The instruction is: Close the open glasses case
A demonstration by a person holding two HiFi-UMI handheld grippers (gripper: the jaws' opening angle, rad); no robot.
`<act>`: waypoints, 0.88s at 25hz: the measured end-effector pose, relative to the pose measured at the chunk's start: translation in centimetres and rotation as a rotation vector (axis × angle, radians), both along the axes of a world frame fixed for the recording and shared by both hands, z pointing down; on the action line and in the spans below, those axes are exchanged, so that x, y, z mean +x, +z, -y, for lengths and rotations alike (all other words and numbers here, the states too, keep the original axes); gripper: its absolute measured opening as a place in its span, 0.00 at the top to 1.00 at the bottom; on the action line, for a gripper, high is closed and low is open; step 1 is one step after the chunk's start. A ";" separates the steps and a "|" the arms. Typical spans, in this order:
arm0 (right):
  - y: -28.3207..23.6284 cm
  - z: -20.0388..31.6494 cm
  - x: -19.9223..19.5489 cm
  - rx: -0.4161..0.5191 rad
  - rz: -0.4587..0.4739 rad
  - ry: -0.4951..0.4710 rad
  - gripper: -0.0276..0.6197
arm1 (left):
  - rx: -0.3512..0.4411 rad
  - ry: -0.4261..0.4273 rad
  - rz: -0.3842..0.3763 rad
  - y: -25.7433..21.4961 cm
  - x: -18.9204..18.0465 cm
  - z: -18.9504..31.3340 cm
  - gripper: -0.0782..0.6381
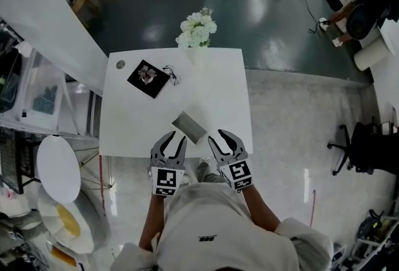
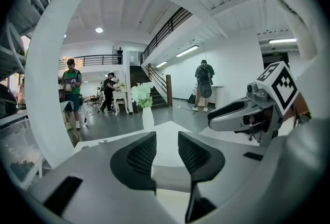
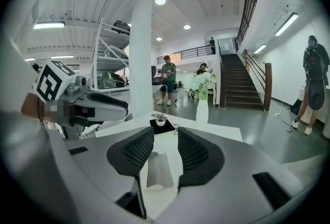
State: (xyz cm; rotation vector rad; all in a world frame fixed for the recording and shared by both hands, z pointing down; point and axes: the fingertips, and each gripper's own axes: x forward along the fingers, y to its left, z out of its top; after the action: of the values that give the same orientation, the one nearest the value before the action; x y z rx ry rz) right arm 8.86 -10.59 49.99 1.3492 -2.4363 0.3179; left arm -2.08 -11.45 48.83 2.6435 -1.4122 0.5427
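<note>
A grey glasses case (image 1: 189, 127) lies on the white table (image 1: 218, 89) near its front edge, and I cannot tell how its lid stands. My left gripper (image 1: 176, 137) hovers just short of the case on its left, open and holding nothing. On the other side, my right gripper (image 1: 217, 136) is also open and holding nothing. In the right gripper view the case (image 3: 159, 170) shows on the tabletop between and beyond the parted jaws of that gripper (image 3: 165, 148). The left gripper view has its jaws (image 2: 166, 152) apart over bare tabletop, with the right gripper (image 2: 247, 112) to its right.
At the table's far side are a black mat with a small plant (image 1: 148, 78), a pair of glasses (image 1: 173, 75) and a vase of white flowers (image 1: 197, 30). A small round disc (image 1: 120, 65) sits at the far left corner. A round white table (image 1: 57, 167) stands to the left.
</note>
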 end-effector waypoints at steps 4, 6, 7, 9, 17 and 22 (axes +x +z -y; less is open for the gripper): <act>1.1 1.6 0.7 -0.021 -0.002 -0.031 0.73 | -0.021 -0.035 0.003 0.9 0.5 1.3 0.69; 1.7 2.3 1.1 -0.033 -0.002 -0.048 0.74 | -0.032 -0.052 0.009 1.5 0.8 1.9 0.69; 2.0 2.7 1.3 -0.039 0.000 -0.055 0.74 | -0.038 -0.059 0.012 1.9 0.9 2.1 0.69; 2.6 3.4 1.6 -0.050 0.003 -0.070 0.74 | -0.051 -0.070 0.020 2.5 1.3 2.6 0.69; 5.5 5.3 2.0 -0.102 -0.004 -0.130 0.74 | -0.112 -0.098 0.022 5.3 2.0 4.3 0.70; 7.2 6.6 1.9 -0.148 0.010 -0.134 0.74 | -0.182 -0.106 0.010 7.8 2.0 5.5 0.71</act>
State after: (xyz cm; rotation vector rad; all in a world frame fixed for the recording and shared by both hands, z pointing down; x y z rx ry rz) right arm 10.71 -17.20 57.22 1.1194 -2.4434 0.4617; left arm -0.08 -16.98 56.67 2.4134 -1.4224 0.6403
